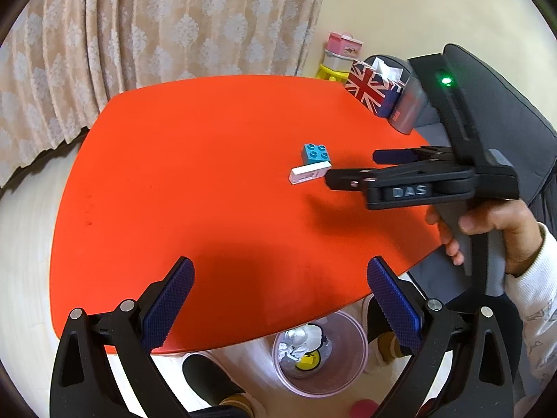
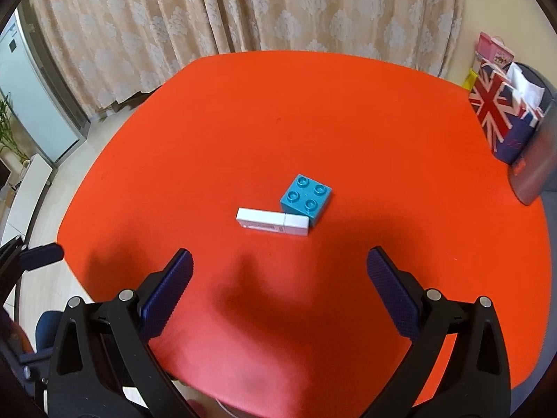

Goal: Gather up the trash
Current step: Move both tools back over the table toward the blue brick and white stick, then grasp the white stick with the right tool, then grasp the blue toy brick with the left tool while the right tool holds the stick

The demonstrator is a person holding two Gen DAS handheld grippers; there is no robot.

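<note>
Glossy plastic brick; smooth table.

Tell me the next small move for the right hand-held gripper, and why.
Probably ease the right hand-held gripper forward and down over the white stick. It is open and empty, the stick lies just ahead against the blue brick, and the bin waits below the table edge.

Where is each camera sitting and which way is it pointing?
Left wrist: on the left hand-held gripper, above the red table's near edge, facing across it; shows its open fingers, the right hand-held gripper, a hand, the bin below.
Right wrist: on the right hand-held gripper, facing the curtain; shows its open fingers.
Shared: blue brick, white stick, flag box.
</note>
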